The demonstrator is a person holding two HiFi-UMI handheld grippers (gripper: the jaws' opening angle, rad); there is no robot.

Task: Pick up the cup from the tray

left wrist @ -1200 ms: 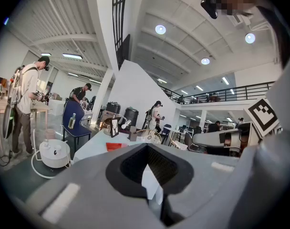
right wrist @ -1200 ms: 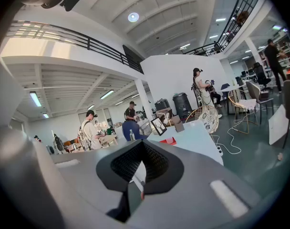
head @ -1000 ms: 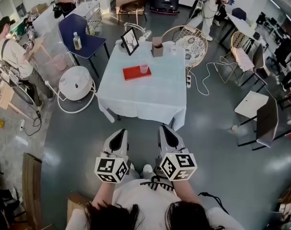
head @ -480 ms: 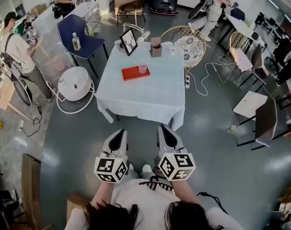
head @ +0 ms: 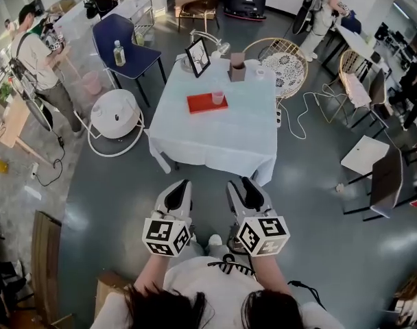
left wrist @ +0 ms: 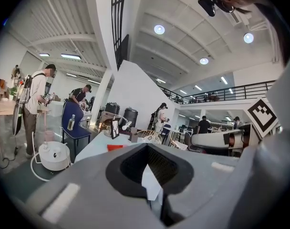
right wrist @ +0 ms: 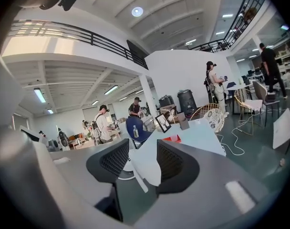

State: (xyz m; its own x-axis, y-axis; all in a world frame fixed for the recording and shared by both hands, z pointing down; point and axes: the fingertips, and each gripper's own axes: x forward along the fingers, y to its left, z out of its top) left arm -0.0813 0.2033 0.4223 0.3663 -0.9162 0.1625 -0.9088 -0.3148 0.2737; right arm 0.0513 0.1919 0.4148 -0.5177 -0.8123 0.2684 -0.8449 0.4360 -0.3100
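Nothing is done yet: the cup (head: 217, 97) stands on the red tray (head: 200, 104) on the worktop (head: 222, 139), well off at 12 o'clock. The left hand-held gripper (head: 183, 184) is closed and the right hand-held gripper (head: 239, 183) slightly parted, both empty.

A square table draped in a pale blue cloth (head: 215, 139) stands on a glossy grey floor (head: 119, 184), the cloth hanging down over its edges. A flat red rectangular tray (head: 200, 105) lies on the far half of the tabletop, left of its middle. Beyond the tray, near the far left corner, a black-framed picture (head: 198, 57) stands tilted. Just right of it, at the far edge, sits a small brown box (head: 236, 67), with a small white object (head: 260, 72) beside it, too small to make out
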